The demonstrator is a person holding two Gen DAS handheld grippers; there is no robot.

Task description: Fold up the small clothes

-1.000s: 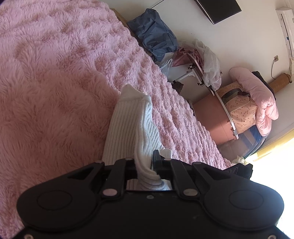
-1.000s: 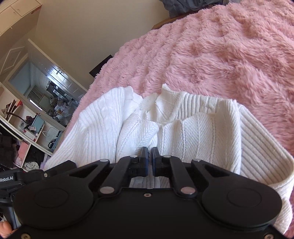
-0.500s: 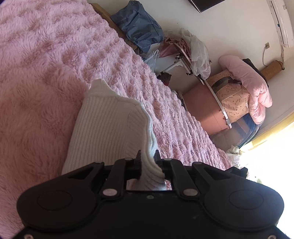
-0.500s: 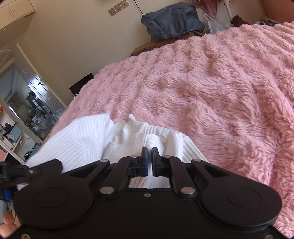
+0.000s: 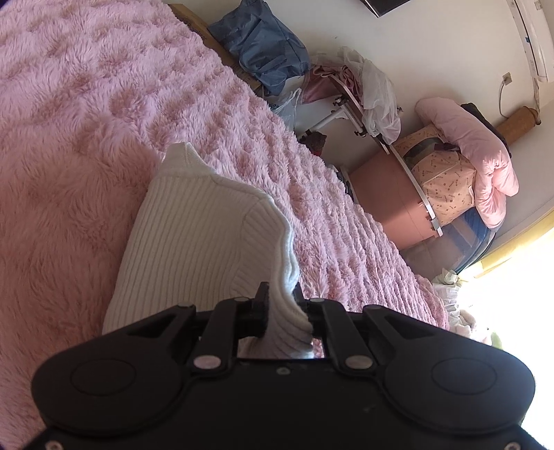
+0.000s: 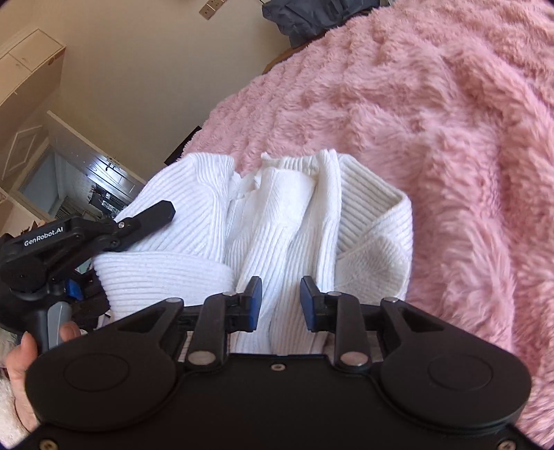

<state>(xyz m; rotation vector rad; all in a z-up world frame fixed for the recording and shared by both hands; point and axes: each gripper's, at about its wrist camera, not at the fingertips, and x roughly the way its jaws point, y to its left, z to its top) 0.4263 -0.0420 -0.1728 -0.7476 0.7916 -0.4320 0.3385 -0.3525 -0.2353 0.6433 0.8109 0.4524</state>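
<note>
Left wrist view shows the left gripper [image 5: 279, 304] clamped on the white sweater's [image 5: 194, 242] hem at lower centre, while the right gripper [image 6: 279, 301], its jaws just opening, straddles loose folds on the pink blanket [image 6: 432, 121].

One white knitted garment [image 6: 287, 221] lies on one pink fluffy blanket [image 5: 86, 114]. Two grippers are in view, the left gripper [image 5: 280, 297] and the right gripper [image 6: 280, 294], each with two fingers. One hand [image 6: 20, 363] shows at the edge of the right wrist view. Beyond the bed there is one blue bag [image 5: 263, 45], one pink quilt [image 5: 477, 152], one clear plastic bag [image 5: 377, 93] and one wall socket [image 6: 211, 7].
</note>
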